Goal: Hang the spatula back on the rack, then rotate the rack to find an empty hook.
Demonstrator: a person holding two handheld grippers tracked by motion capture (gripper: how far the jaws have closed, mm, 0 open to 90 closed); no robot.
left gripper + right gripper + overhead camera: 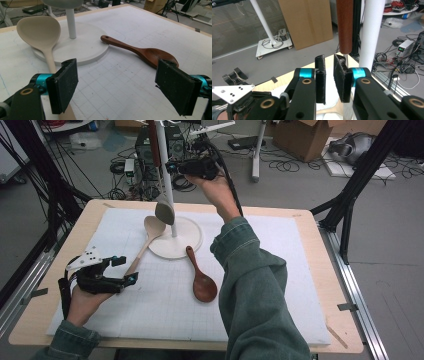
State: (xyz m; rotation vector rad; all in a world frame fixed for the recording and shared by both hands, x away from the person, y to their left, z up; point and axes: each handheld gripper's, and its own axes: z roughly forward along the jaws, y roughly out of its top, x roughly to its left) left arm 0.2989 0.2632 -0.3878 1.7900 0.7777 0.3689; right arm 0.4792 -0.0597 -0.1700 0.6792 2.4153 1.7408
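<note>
Right gripper [329, 75] nearly shut, empty, beside hanging ladle [164, 210] just freed on stand [172, 185]; left gripper [117, 87] wide open, empty, straddling wooden spoon handle [50, 60] for pickup

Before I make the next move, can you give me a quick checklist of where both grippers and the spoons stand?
1. Left gripper ready to grasp: ok. Its jaws are wide apart with nothing between the pads.
2. Light wooden spoon within reach: ok. Its handle runs under one left jaw and its bowl leans on the stand base.
3. Dark spoon out of the way: ok. It lies on the mat with its handle tip on the base rim.
4. Right gripper empty: ok. There is a narrow gap and nothing between the pads.
5. Right gripper clear of the hanging spoon: cannot tell. The brown handle is just past the tips.
6. Hanging spoon secure on its hook: cannot tell.
</note>
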